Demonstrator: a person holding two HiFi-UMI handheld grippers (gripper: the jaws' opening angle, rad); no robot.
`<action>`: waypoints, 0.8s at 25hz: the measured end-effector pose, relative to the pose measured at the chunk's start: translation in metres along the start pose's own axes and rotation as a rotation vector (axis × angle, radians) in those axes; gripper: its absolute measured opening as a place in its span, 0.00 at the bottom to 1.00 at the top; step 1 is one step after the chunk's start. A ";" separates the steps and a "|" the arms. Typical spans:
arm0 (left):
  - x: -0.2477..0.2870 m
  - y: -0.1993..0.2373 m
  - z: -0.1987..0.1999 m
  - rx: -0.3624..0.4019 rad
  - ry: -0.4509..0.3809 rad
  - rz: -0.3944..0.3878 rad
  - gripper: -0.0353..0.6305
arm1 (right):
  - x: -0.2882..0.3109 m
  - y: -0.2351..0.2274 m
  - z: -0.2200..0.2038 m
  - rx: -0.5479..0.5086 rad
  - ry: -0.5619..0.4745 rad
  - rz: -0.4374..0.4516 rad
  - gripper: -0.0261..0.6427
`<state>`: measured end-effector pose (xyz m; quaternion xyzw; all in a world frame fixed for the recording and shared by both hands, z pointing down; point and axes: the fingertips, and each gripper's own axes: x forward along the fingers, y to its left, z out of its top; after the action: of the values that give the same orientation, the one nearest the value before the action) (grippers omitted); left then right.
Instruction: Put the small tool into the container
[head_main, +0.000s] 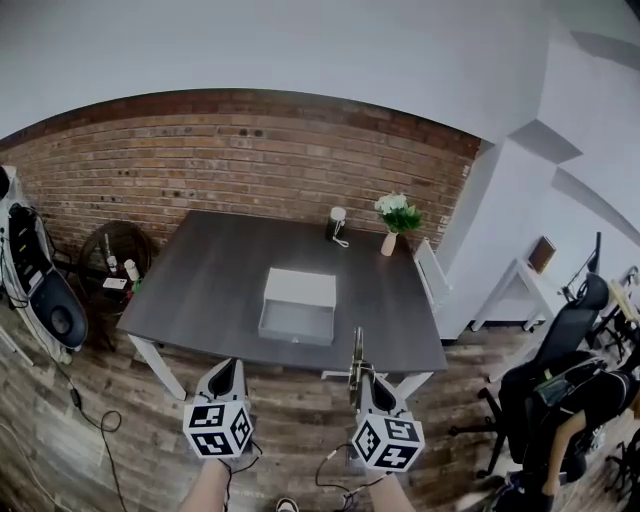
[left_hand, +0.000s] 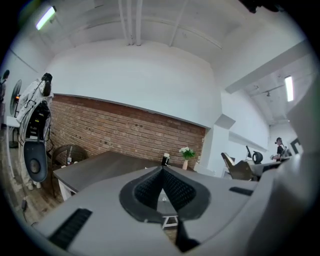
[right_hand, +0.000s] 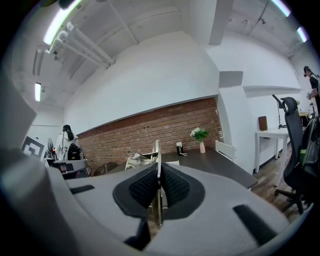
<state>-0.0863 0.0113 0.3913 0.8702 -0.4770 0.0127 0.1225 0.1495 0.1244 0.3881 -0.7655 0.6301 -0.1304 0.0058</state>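
A white open-topped container (head_main: 297, 305) sits on the dark grey table (head_main: 210, 290), near its front edge. My right gripper (head_main: 361, 383) hangs in front of that edge, over the wooden floor, shut on a thin metal tool (head_main: 356, 358) that sticks up past its tips. In the right gripper view the small tool (right_hand: 157, 150) stands upright, pinched between the black pads of the right gripper (right_hand: 159, 169). To its left, also short of the table, my left gripper (head_main: 227, 383) is shut with nothing in it. In its own view the left gripper (left_hand: 161, 170) has its tips touching.
At the table's far edge stand a vase of flowers (head_main: 397, 222) and a dark cylinder with a white top (head_main: 336, 222). A round side table with bottles (head_main: 115, 265) is at the left, a white chair (head_main: 430, 275) and office chairs (head_main: 560, 340) at the right. A cable (head_main: 95, 420) lies on the floor.
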 end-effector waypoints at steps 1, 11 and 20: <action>0.006 0.001 0.001 -0.001 -0.004 0.007 0.04 | 0.007 -0.003 0.001 -0.002 0.001 0.006 0.05; 0.071 0.016 -0.003 0.008 0.028 0.033 0.04 | 0.078 -0.020 0.004 0.016 0.022 0.023 0.05; 0.179 0.046 0.010 0.003 0.038 -0.012 0.04 | 0.180 -0.018 0.021 0.008 0.019 0.002 0.05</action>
<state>-0.0280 -0.1621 0.4156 0.8728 -0.4693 0.0291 0.1305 0.2025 -0.0491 0.4056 -0.7636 0.6302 -0.1403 0.0030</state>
